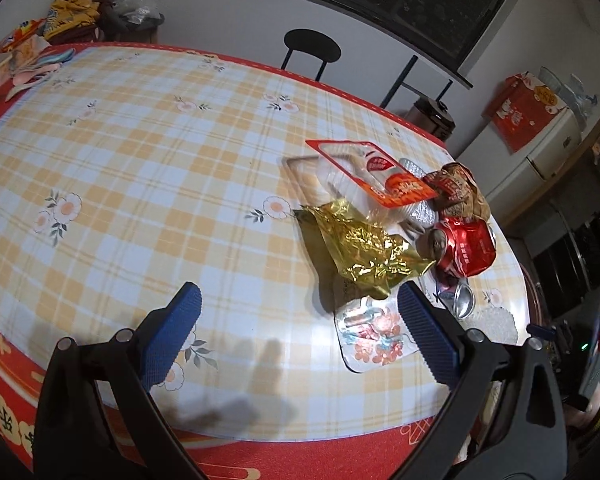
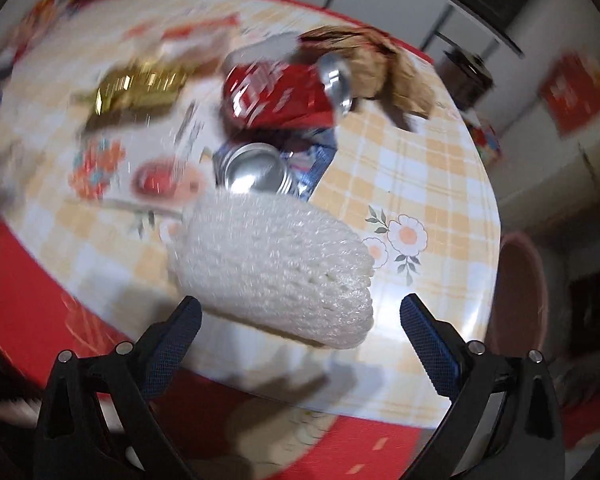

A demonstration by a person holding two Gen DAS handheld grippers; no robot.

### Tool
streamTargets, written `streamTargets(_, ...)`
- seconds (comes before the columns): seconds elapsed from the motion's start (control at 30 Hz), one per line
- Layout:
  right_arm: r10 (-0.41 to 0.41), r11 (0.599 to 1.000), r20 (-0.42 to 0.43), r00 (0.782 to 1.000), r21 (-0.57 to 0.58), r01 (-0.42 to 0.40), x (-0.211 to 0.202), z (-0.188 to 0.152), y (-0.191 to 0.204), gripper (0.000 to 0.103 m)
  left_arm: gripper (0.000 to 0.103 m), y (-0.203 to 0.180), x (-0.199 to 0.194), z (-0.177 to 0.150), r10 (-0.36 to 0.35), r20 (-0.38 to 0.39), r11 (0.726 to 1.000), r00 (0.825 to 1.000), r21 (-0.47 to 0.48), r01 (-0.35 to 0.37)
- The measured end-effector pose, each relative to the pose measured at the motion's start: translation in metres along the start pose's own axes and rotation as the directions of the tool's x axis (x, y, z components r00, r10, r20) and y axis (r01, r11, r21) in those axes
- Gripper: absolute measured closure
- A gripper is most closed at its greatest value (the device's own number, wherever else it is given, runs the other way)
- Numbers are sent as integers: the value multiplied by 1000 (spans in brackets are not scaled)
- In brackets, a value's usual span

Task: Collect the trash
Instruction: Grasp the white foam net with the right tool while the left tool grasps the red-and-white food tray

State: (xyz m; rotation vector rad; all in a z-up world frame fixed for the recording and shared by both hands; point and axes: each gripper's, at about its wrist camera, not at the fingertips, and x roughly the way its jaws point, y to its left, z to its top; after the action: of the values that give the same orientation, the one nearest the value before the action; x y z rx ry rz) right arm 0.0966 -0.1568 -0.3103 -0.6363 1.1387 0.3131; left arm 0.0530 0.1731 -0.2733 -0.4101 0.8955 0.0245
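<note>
Ahead of blue-padded fingers (image 1: 180, 336): a yellow-and-white checked tablecloth (image 1: 140, 160) with pale flowers and red border, a crinkled gold wrapper (image 1: 364, 248), a red crushed can (image 1: 464, 246), and white foam netting (image 2: 276, 272).

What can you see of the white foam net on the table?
The white foam net looks like a soft mesh sleeve with small holes, lying flattened on the checked tablecloth near the table's edge. Its far end meets the silver crushed can. It lies just ahead of the open right tongs, apparently untouched. The picture is blurred.
</note>
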Motion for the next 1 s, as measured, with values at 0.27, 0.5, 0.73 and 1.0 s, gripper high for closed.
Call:
streamTargets(0.27, -64, 971, 2, 998, -232, 62, 26, 20, 25, 5, 6, 5, 6, -2, -14, -23, 1000, 1000, 3, 14)
streamTargets(0.5, 67, 994, -2, 998, -90, -67, 20, 31, 10, 27, 6, 6, 8, -1, -22, -42, 1000, 999, 17, 23)
streamTargets(0.73, 232, 945, 91, 968, 213, -247, -6, 18, -26, 46, 6, -11, 22, 4, -104, -87, 993, 991, 37, 108)
streamTargets(1.0, 257, 868, 179, 950, 389, -309, -20, -6, -48, 51, 14, -24, 54, 15, -243, -184, 969, 952, -98, 229)
